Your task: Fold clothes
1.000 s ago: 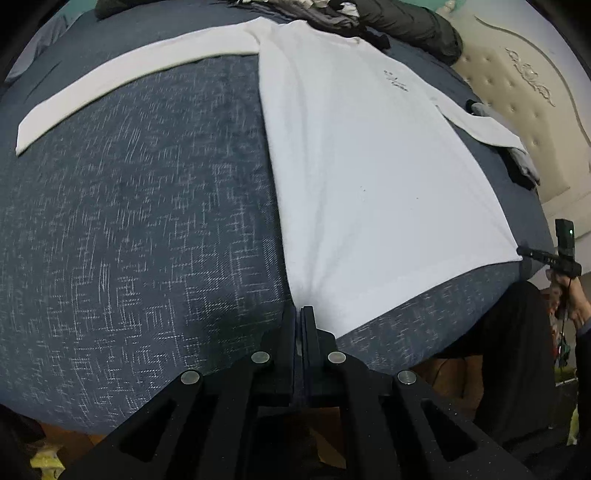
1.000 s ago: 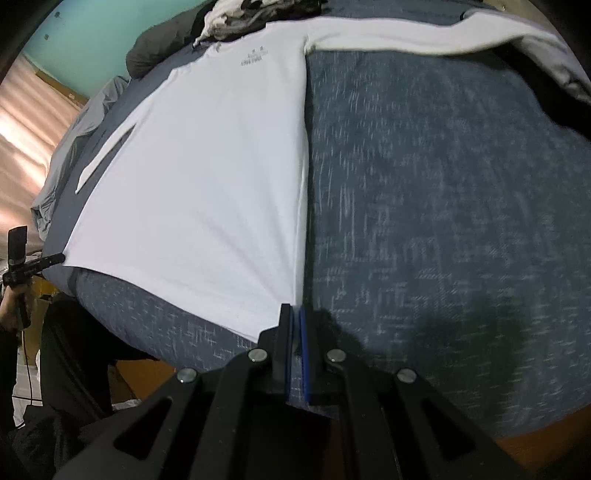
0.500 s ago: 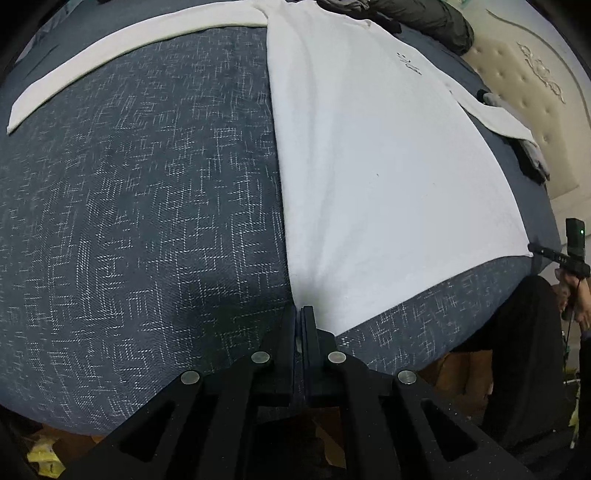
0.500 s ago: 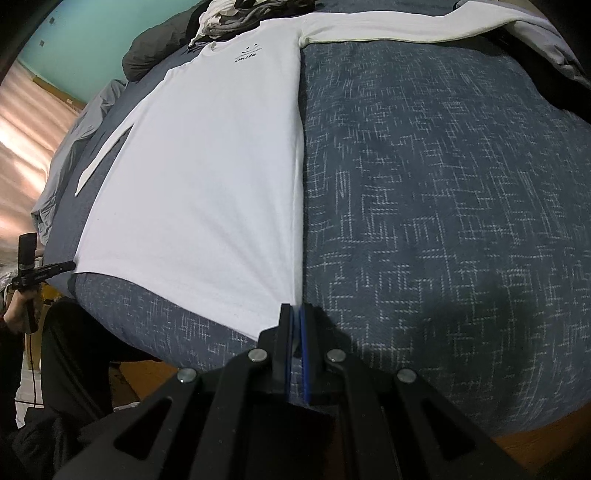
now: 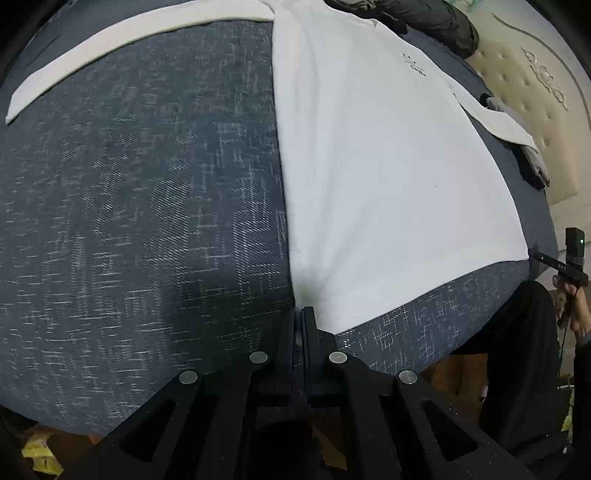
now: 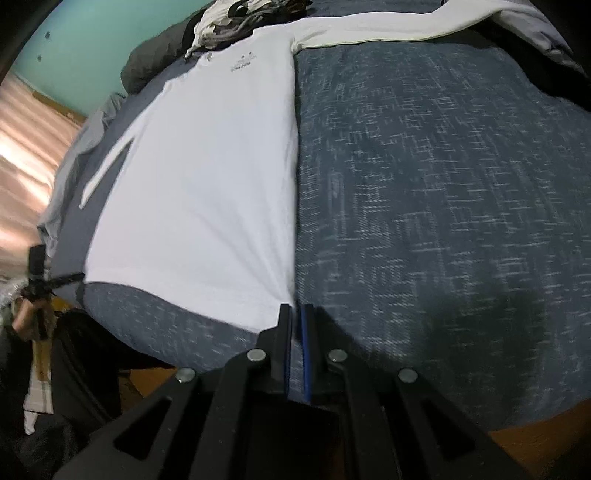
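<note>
A white long-sleeved shirt point(image 5: 369, 166) lies flat, chest up, on a dark blue bed cover point(image 5: 129, 221), with its sleeves spread out to both sides. My left gripper point(image 5: 298, 314) is shut on one bottom hem corner, and small creases fan out from the pinch. In the right wrist view the same shirt point(image 6: 207, 177) fills the left half. There my right gripper point(image 6: 295, 310) is shut on the other hem corner. Each gripper also shows in the other's view at the far hem corner: the right gripper point(image 5: 535, 254) and the left gripper point(image 6: 79, 276).
A pile of dark and grey clothes point(image 5: 424, 18) sits beyond the shirt's collar. A beige tufted headboard point(image 5: 535, 92) stands at the right and a teal wall point(image 6: 74, 48) at the left. The person's dark trouser leg point(image 5: 524, 350) stands against the bed's near edge.
Both grippers keep their pinch on the hem corners. The shirt sits slightly higher and larger in both views; otherwise nothing has visibly moved.
</note>
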`<state>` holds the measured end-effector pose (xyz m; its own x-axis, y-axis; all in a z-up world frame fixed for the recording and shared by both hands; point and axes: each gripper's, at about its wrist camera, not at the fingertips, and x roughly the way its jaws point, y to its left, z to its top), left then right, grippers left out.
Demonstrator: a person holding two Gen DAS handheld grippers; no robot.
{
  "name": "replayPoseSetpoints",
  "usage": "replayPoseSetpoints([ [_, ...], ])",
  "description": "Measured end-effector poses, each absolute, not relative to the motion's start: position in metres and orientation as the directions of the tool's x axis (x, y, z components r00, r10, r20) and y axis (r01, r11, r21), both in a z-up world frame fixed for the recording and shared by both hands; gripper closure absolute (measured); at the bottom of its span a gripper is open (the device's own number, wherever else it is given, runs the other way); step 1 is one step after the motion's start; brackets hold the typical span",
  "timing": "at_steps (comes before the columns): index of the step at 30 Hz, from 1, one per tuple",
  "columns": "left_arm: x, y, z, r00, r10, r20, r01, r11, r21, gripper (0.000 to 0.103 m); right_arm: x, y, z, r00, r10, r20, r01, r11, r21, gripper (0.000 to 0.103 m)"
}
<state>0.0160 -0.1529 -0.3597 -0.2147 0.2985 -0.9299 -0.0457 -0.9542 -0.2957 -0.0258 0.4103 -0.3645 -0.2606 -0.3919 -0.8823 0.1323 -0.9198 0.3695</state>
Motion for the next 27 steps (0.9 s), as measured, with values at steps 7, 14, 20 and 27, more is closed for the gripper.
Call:
replayPoseSetpoints([
  [7,0.003,-0.171,-0.314,-0.327,0.266,-0.907,-0.010,-0.961,-0.278,0.080,-0.026,0.439,-0.343,-0.326,-0.397,-0.858,0.097,-0.917,0.388,0.098],
  [14,-0.048,-0.164,-0.284,-0.442,0.257,-0.859,0.005,-0.957,-0.289,0.073,-0.052,0.472,-0.302,-0.463,-0.367,-0.807,0.022,-0.915,0.404,0.090],
  [20,-0.096,-0.131,-0.282,-0.482,0.275,-0.832,-0.015,-0.952,-0.306,0.072,-0.096,0.503,-0.278,-0.569,-0.313,-0.760,-0.053,-0.909,0.414,0.085],
  [27,-0.138,-0.097,-0.292,-0.514,0.283,-0.810,-0.023,-0.948,-0.316,0.067,-0.133,0.562,-0.244,-0.681,-0.232,-0.694,-0.134,-0.893,0.430,0.067],
])
